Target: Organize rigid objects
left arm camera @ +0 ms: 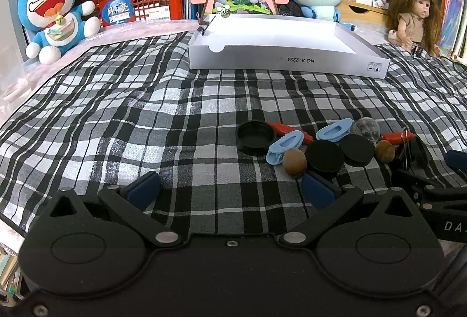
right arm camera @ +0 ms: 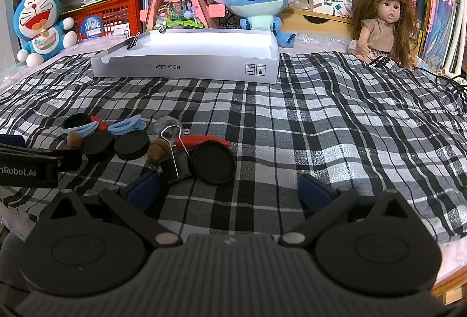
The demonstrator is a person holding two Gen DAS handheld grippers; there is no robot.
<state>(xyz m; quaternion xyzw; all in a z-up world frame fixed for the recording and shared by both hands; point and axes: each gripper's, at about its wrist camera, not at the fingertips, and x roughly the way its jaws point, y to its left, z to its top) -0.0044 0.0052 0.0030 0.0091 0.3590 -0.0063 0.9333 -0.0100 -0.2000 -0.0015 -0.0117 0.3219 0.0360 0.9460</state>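
both tongs (left arm camera: pixel 230 188) (right arm camera: pixel 230 188) spread wide, empty; white box (right arm camera: pixel 186 66) lies long axis left-right.

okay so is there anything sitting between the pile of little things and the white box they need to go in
Nothing visible does. Between the pile, from the black lid to the blue clips, and the white box lies only bare checked cloth. A binder clip already sits at the box's left rim.

Both tools are matte black — the left gripper (left arm camera: pixel 230 188) and right gripper (right arm camera: pixel 229 188) carry dark blue pads (left arm camera: pixel 144 187), silver pivot pins, round side discs — white lettering marks their sides.
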